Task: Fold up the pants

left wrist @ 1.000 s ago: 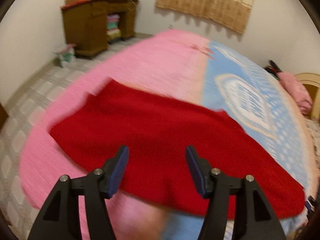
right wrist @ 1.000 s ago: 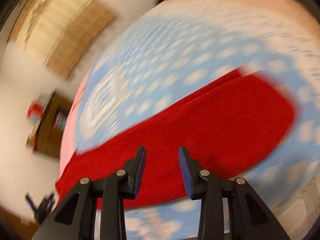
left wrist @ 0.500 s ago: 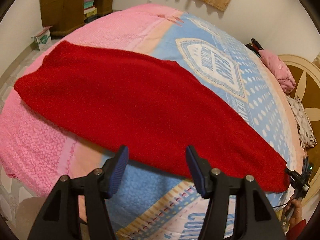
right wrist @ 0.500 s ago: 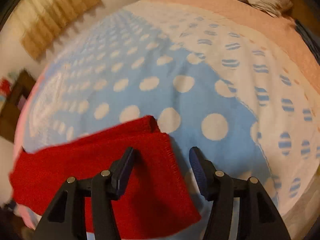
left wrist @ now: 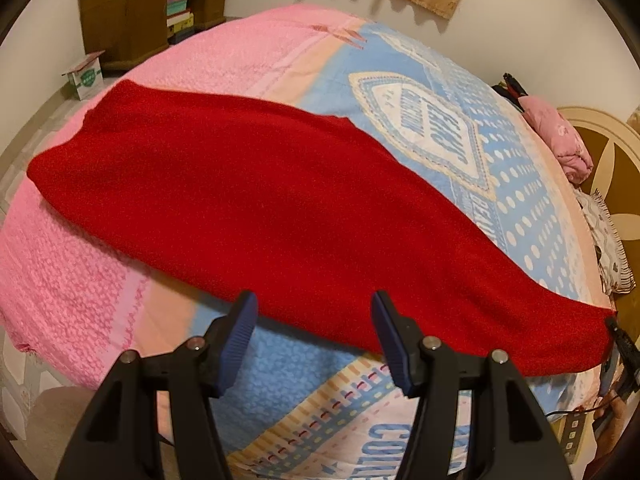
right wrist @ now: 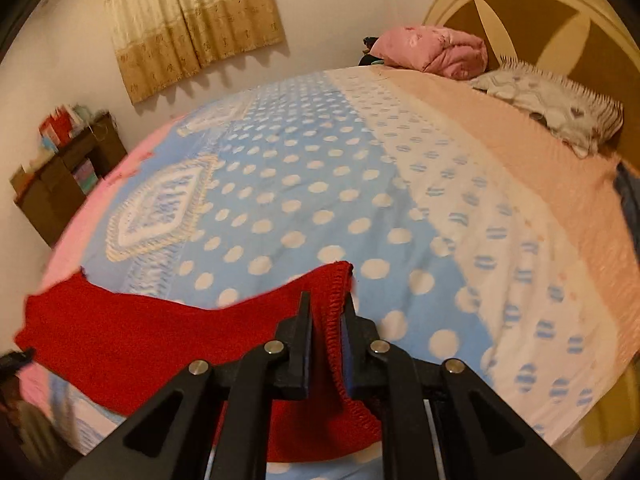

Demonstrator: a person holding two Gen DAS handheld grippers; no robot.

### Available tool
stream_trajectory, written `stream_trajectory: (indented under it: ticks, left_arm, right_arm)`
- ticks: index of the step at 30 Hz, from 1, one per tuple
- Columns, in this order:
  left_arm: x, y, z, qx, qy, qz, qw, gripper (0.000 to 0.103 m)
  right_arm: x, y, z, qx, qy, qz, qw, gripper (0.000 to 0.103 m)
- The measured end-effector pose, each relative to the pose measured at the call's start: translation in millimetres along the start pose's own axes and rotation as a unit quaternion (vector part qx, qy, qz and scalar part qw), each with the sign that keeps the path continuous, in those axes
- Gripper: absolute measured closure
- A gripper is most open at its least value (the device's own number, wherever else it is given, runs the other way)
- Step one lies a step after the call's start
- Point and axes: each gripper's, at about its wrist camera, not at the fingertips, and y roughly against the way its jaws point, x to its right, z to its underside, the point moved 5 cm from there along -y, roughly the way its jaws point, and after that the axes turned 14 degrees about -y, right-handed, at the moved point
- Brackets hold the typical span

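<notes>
The red knit pants (left wrist: 260, 204) lie folded lengthwise across the bed (left wrist: 520, 216), running from the pink end at left to the blue dotted part at right. My left gripper (left wrist: 314, 320) is open and empty, just short of the pants' near edge. My right gripper (right wrist: 326, 316) is shut on the hemmed end of the pants (right wrist: 336, 300), with the knit edge pinched between the jaws and lifted a little off the bed. The rest of the pants (right wrist: 120, 332) trails left in the right wrist view. The right gripper (left wrist: 618, 338) shows at the pants' far right tip in the left wrist view.
A pink folded quilt (right wrist: 436, 52) and a patterned pillow (right wrist: 552, 100) lie by the headboard (right wrist: 560, 12). A brown cabinet (left wrist: 144, 12) and a small box (left wrist: 86, 76) stand on the floor beyond the bed's pink end. A curtain (right wrist: 192, 24) hangs on the wall.
My right gripper has closed on the pants' hemmed end and raised it slightly. The left gripper has stayed open and has barely moved from half a second ago.
</notes>
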Motion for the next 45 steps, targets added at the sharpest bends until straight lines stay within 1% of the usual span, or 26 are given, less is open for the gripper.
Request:
stream_trajectory:
  ticks: [4, 5, 8, 12, 14, 16, 17, 18, 20, 21, 22, 23, 24, 25, 26, 27, 28, 30, 32, 34, 36, 38, 39, 40, 43, 45]
  left_arm:
    - [-3.1, 1.1, 0.3, 0.0, 0.006, -0.001, 1.0, 0.042]
    - [-4.1, 0.6, 0.6, -0.001, 0.006, -0.003, 1.0, 0.042]
    - [-6.8, -1.9, 0.9, -0.006, 0.013, -0.004, 0.9999, 0.042]
    - [-4.6, -3.2, -0.2, -0.006, 0.027, 0.002, 0.9996, 0.042]
    - [-3.1, -2.3, -0.6, -0.004, 0.027, 0.0, 0.9996, 0.042]
    - [-3.1, -2.0, -0.7, -0.005, 0.027, 0.001, 0.9996, 0.042]
    - [-1.9, -1.3, -0.7, -0.005, 0.026, 0.0, 0.9997, 0.042]
    - [-1.2, -0.1, -1.1, -0.004, 0.024, -0.001, 0.9997, 0.042]
    - [-0.9, 1.6, -2.7, -0.004, 0.019, -0.005, 0.9998, 0.042]
    - [-1.0, 2.3, -3.2, -0.003, 0.018, -0.006, 0.9998, 0.042]
    - [-2.3, 3.2, -4.1, -0.002, 0.02, -0.007, 0.9998, 0.042]
    - [-3.8, 3.6, -4.7, -0.001, 0.023, -0.007, 0.9997, 0.042]
    - [-5.0, 3.2, -4.5, -0.001, 0.025, -0.006, 0.9997, 0.042]
    - [-5.9, 2.4, -4.9, -0.002, 0.029, -0.005, 0.9996, 0.042]
    - [-6.2, 1.6, -4.6, -0.002, 0.031, -0.004, 0.9995, 0.042]
    - [-5.9, 0.3, -4.3, -0.002, 0.033, -0.001, 0.9994, 0.042]
    - [-5.1, -1.0, -3.7, -0.003, 0.034, 0.001, 0.9994, 0.042]
    - [-2.1, -3.4, -2.1, -0.006, 0.033, 0.006, 0.9994, 0.042]
    - [1.1, -4.7, -1.2, -0.007, 0.032, 0.009, 0.9994, 0.042]
    - [4.3, -4.3, -0.6, -0.008, 0.031, 0.014, 0.9994, 0.042]
    - [5.8, 0.0, -1.8, -0.005, 0.029, 0.017, 0.9994, 0.042]
    - [5.4, 7.3, -4.5, 0.005, 0.025, 0.014, 0.9996, 0.042]
    - [3.7, 12.4, -6.9, 0.013, 0.021, 0.008, 0.9997, 0.042]
    - [2.1, 16.0, -8.6, 0.02, 0.018, 0.003, 0.9996, 0.042]
    - [-3.7, 19.5, -11.9, 0.028, 0.013, -0.02, 0.9993, 0.042]
    - [-6.9, 16.5, -11.1, 0.023, 0.017, -0.024, 0.9993, 0.042]
  right_arm:
    - [32.1, -33.5, 20.1, -0.039, -0.036, 0.032, 0.998, 0.092]
    - [37.4, -35.7, 26.2, -0.044, -0.055, 0.018, 0.997, 0.092]
    - [32.1, -21.2, 25.0, -0.021, -0.074, -0.015, 0.997, 0.092]
    - [11.0, 11.2, -4.9, 0.03, -0.07, -0.076, 0.994, 0.092]
    - [10.7, 14.7, -17.1, 0.046, -0.076, -0.086, 0.992, 0.092]
    - [23.6, -2.8, -19.3, 0.035, -0.1, -0.076, 0.991, 0.092]
    - [35.0, -18.8, -14.7, 0.022, -0.113, -0.056, 0.992, 0.092]
    - [49.4, -40.1, -3.8, 0.003, -0.122, -0.031, 0.992, 0.091]
    - [69.0, -68.8, 15.3, -0.036, -0.145, -0.022, 0.989, 0.089]
    - [82.9, -80.5, 27.3, -0.054, -0.17, -0.019, 0.984, 0.087]
    - [92.0, -82.3, 33.1, -0.056, -0.193, -0.023, 0.979, 0.084]
    - [103.1, -77.6, 38.2, -0.042, -0.228, -0.037, 0.972, 0.077]
    - [112.8, -67.7, 41.9, -0.021, -0.266, -0.054, 0.962, 0.065]
    - [120.3, -55.8, 45.3, -0.002, -0.297, -0.063, 0.953, 0.059]
    - [124.4, -46.9, 47.8, 0.011, -0.313, -0.068, 0.947, 0.051]
    - [128.9, -30.4, 53.6, 0.038, -0.337, -0.084, 0.937, 0.047]
    - [130.1, -19.1, 59.1, 0.052, -0.351, -0.099, 0.93, 0.045]
    - [128.3, -5.0, 71.7, 0.059, -0.369, -0.128, 0.919, 0.044]
    - [117.8, -5.0, 88.6, 0.038, -0.382, -0.162, 0.909, 0.044]
    - [100.2, -19.6, 105.9, -0.004, -0.385, -0.2, 0.901, 0.044]
    - [85.2, -37.3, 117.1, -0.03, -0.381, -0.205, 0.901, 0.044]
    - [80.8, -53.7, 121.5, -0.039, -0.405, -0.219, 0.887, 0.044]
    - [80.9, -57.5, 120.2, -0.031, -0.419, -0.226, 0.879, 0.044]
    - [80.6, -60.3, 116.8, -0.026, -0.425, -0.229, 0.876, 0.044]
    - [74.7, -70.8, 102.4, -0.029, -0.425, -0.233, 0.874, 0.044]
    - [71.0, -76.2, 92.5, -0.03, -0.422, -0.235, 0.875, 0.045]
